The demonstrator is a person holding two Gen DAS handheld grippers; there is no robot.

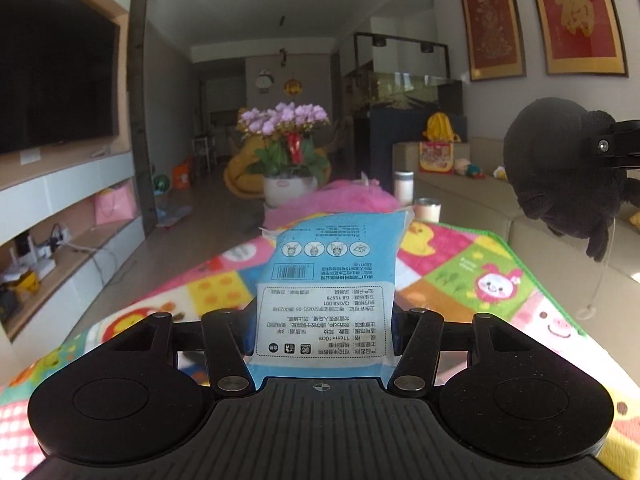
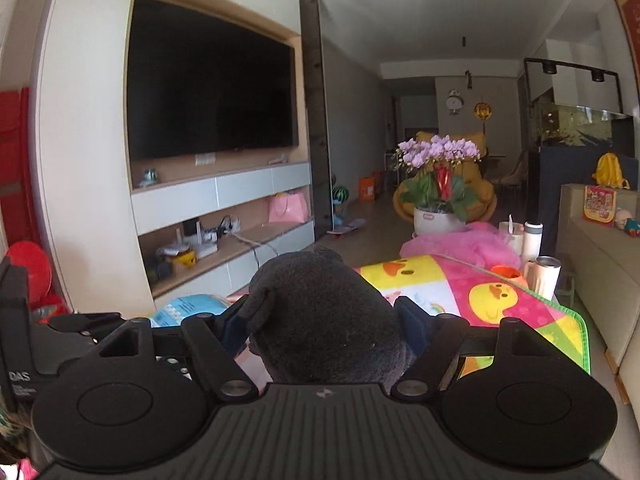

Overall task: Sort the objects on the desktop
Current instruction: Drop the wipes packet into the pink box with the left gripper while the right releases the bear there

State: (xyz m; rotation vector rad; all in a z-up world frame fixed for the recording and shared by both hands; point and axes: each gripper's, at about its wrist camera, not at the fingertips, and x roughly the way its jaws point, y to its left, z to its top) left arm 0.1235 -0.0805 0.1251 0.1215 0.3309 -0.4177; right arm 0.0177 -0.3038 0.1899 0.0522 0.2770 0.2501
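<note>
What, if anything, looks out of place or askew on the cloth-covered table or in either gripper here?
Nothing looks spilled or damaged. The left gripper holds a blue packet label-up, print upside down to the camera. The right gripper clamps a black plush toy, its thin string dangling loose.

Blue printed packet (image 1: pixel 324 280) and black plush toy (image 2: pixel 328 320) (both gripped) aloft.
</note>
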